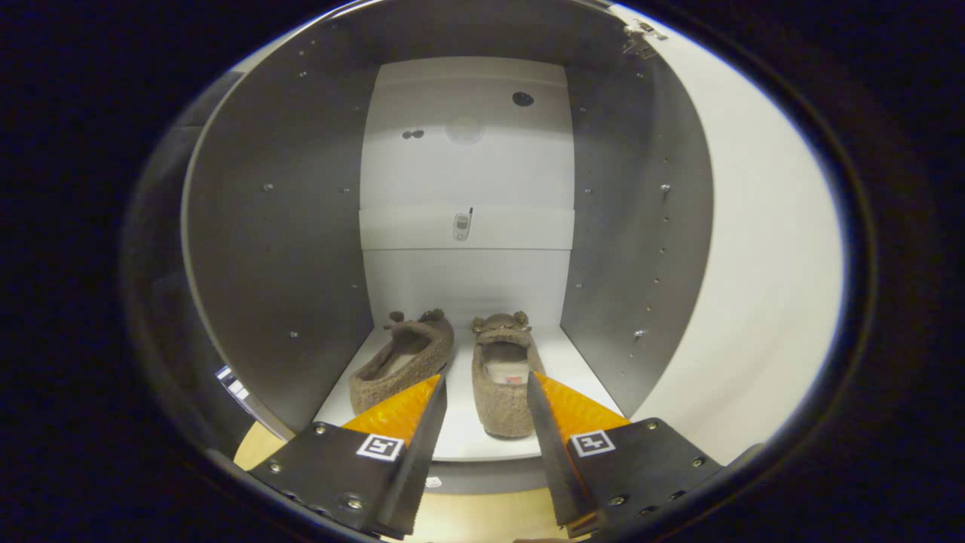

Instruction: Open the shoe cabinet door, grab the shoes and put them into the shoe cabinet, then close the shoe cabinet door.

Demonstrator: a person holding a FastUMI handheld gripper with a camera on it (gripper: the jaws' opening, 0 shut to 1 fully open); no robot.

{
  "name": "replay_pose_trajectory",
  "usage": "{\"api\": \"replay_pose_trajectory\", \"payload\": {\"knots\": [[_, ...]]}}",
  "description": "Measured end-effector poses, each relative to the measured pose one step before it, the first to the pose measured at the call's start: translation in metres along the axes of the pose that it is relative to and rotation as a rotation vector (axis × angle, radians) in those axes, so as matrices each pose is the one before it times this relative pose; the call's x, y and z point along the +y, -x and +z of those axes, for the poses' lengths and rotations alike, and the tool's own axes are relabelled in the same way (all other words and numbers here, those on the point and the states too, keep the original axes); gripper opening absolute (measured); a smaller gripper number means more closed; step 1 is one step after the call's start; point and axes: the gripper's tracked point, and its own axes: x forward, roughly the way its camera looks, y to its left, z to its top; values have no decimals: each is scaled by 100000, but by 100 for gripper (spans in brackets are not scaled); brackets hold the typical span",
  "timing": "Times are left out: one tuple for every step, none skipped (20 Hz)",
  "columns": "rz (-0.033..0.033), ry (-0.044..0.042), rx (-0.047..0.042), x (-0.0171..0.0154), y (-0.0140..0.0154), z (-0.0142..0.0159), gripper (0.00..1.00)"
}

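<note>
Released and empty, gripper [482,407] risks knocking the two brown fuzzy slippers [452,369] when closing the white cabinet door [761,286].

No legible text; only coded square markers [380,446] on gripper [484,392]

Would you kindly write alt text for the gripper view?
Two fuzzy brown slippers sit side by side on the bottom shelf of an open shoe cabinet. The open gripper hovers before them, holding nothing; the door stands open.
</note>
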Motion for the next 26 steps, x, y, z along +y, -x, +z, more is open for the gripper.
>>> {"api": "replay_pose_trajectory", "payload": {"knots": [[517,-123,-991,-67,1067,113,66],[864,-57,-848,-42,1078,53,66],[829,61,-757,-33,1094,56,66],[832,248,-943,-86,1023,83,66],[704,280,-1126,-55,1146,198,66],[652,270,-1047,-110,1154,204,66],[586,93,-1080,-71,1126,257,66],[970,-267,-1171,-1,1066,303,66],[1205,-380,-1221,46,1148,368,66],[1227,-35,-1182,31,1144,326,66],[1103,360,-1090,-31,1166,340,66],[871,629,-948,-41,1230,357,66],[964,655,-835,-63,1026,208,66],[964,691,-516,51,1324,164,66],[725,473,-401,-242,1372,175,66],[592,143,-428,-229,1319,74,66],[877,-288,-521,-256,1167,88,66],[1102,-390,-427,-197,1220,62,66],[1136,-121,-273,-182,1303,118,66],[1189,-16,-686,-298,1545,208,66],[723,151,-775,-260,1360,249,66],[527,144,-1073,-324,1499,278,66],[547,-132,-1145,-340,1555,327,66],[425,-473,-1213,-353,1379,351,66],[237,-796,-1109,-424,1362,328,66],[-45,-795,-980,-550,1302,318,66]]}}
